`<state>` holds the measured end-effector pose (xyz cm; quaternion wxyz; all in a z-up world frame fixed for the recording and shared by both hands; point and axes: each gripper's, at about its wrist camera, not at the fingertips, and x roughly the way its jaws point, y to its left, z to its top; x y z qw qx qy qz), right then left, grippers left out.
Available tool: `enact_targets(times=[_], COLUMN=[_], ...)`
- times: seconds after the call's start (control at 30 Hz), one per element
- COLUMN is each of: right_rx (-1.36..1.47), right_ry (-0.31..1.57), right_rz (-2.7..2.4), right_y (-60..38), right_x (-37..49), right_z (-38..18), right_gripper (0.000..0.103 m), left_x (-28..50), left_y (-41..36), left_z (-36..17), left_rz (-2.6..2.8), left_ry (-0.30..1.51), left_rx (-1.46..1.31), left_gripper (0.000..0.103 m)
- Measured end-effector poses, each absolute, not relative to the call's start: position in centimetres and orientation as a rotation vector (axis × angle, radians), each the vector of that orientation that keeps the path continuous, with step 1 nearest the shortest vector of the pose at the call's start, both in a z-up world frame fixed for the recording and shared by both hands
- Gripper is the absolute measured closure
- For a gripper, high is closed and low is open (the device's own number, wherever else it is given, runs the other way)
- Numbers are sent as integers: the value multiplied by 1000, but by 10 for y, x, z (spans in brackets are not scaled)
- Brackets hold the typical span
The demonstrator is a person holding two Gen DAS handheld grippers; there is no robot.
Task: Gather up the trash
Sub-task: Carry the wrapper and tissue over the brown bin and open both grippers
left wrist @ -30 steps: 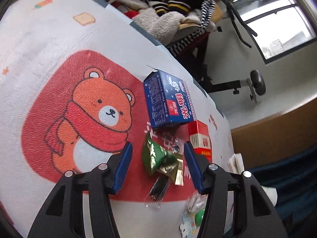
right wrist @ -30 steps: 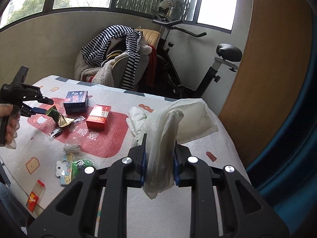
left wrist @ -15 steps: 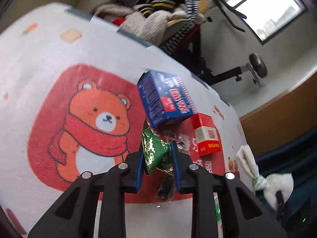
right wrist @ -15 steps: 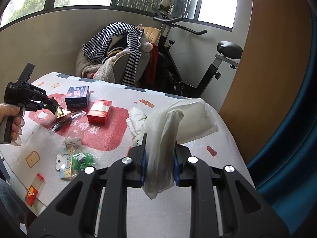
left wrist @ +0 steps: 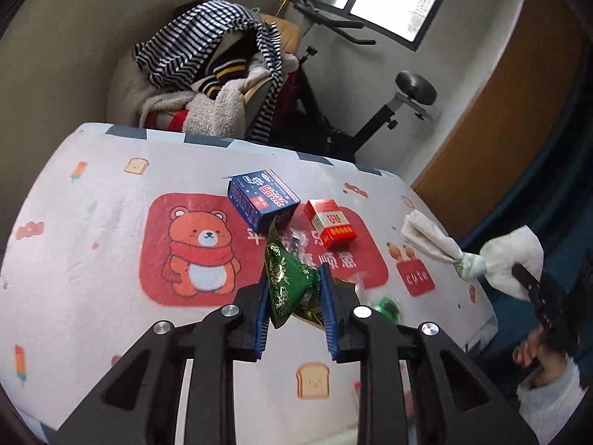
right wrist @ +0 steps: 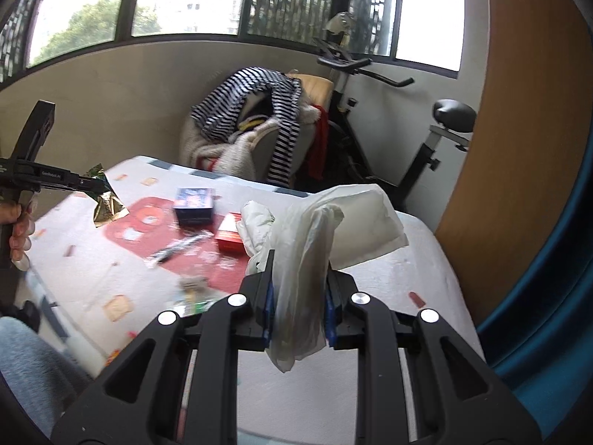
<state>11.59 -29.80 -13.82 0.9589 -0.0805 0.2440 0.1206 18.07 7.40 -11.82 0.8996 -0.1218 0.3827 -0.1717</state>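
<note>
Left tongs (left wrist: 292, 289) are clamped on the green wrapper (left wrist: 287, 282), lifted off the desk (left wrist: 92, 259). Right tongs (right wrist: 299, 309) pinch the plastic bag (right wrist: 307, 244). Next it probably goes into the bag, whose mouth needs opening.

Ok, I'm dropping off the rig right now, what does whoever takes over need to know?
Left claw: shut on the green-and-gold wrapper, lifted off the table.
Right claw: shut on the white plastic bag, its mouth held up over the table's right side.
Done: wrapper picked up; not yet in the bag.
On the tablecloth: blue box, red box, clear wrapper with a dark stick, small green-and-white packet near the front edge.
Left: drop the wrapper into the bag, then collect the rest.
</note>
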Motion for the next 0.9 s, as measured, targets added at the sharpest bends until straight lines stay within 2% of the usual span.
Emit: enact_targets(times=[0.5,0.7,0.9], right_rx=[-188,-226,-279], right_ry=[566,629,778], right_rz=[504,596,692], right_y=[-282,-267,-246], right_x=[17,-14,-27], right_z=[-117,-131,-159], right_gripper=[80,80,80], left_x=[51,26,15], left_y=[85,89,92], left_z=[-107,-117,-130], left_rz=[-371,-375,-372], left_ry=[781,790,810], left_rx=[-251,-290,-320], left_gripper=[79,79,79])
